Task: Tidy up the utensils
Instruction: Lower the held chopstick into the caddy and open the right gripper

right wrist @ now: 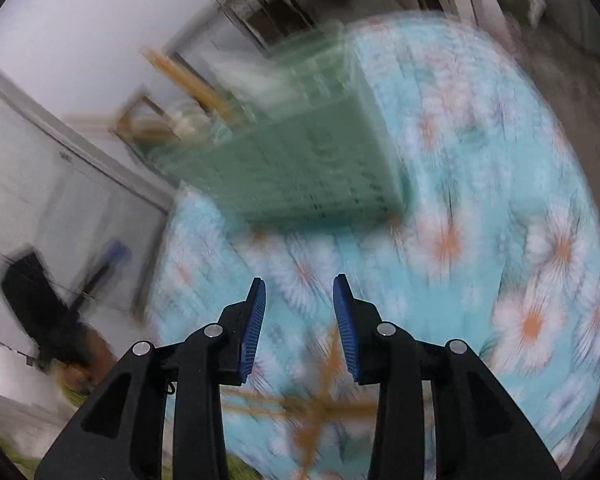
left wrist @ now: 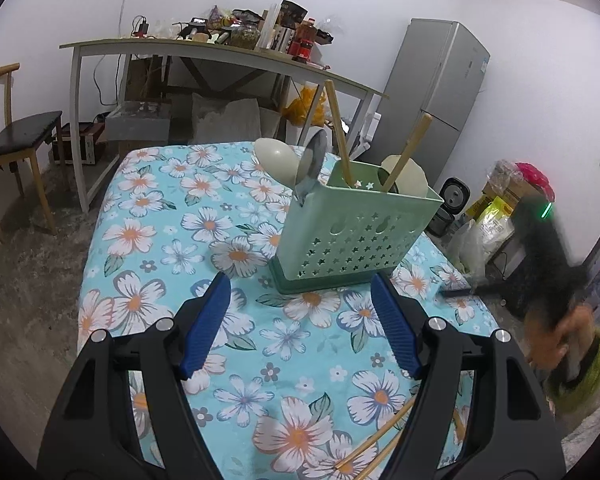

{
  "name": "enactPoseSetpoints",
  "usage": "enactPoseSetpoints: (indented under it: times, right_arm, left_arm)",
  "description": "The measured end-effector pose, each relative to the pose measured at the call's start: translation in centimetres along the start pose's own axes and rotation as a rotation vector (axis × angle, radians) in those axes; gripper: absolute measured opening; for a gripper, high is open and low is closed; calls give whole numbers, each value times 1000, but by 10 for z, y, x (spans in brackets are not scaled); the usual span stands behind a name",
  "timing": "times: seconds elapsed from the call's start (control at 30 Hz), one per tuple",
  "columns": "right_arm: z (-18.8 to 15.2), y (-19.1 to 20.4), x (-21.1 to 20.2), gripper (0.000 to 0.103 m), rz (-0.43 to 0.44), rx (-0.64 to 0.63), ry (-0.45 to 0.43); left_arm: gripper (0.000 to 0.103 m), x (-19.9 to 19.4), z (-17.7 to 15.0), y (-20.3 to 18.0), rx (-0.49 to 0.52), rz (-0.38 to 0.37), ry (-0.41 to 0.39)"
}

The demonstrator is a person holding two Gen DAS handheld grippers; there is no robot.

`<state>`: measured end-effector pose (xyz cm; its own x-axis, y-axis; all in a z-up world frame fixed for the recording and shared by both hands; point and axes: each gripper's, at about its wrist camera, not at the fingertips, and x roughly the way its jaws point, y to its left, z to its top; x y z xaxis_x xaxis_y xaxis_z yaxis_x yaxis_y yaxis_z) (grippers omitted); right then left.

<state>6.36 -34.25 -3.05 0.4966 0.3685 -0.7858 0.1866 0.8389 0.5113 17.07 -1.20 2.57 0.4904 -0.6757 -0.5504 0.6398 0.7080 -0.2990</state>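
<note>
The tabletop (left wrist: 148, 264), draped in soft floral cloth, carries the green holder (left wrist: 352, 236), a stiff perforated plastic box, light and likely tippy. Standing in the holder: pale spoons (left wrist: 278, 156) and two wooden chopsticks (left wrist: 338, 132). Loose chopsticks (left wrist: 380, 444) lie well in front of the holder (thin, rigid, prone to rolling; pinch mid-shaft). The left hand-held gripper (left wrist: 300, 320) is spread wide, empty; the right hand-held gripper (right wrist: 300, 312) is partly apart, nothing between its pads.

Even indoor light; right view motion-blurred
</note>
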Motion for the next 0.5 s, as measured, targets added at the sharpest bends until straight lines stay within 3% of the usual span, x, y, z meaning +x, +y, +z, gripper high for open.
enactPoseSetpoints:
  times: [0.13, 0.17, 0.2, 0.3, 0.43, 0.5]
  right_arm:
    - [-15, 2, 41, 33, -138, -64, 77]
    - [-17, 5, 46, 29, -144, -84, 84]
    - [-17, 8, 51, 13, -155, -108, 86]
    - [-14, 16, 47, 7, -158, -123, 70]
    - [5, 41, -3, 7, -106, -160, -78]
    - [23, 66, -46, 7, -78, -218, -213]
  left_arm:
    - [69, -4, 0, -6, 19, 2, -5]
    - [69, -5, 0, -7, 19, 2, -6]
    - [69, -6, 0, -7, 19, 2, -8]
    - [69, -8, -1, -8, 17, 6, -8]
    - [69, -8, -3, -6, 15, 10, -2]
    - [69, -7, -3, -5, 5, 12, 4]
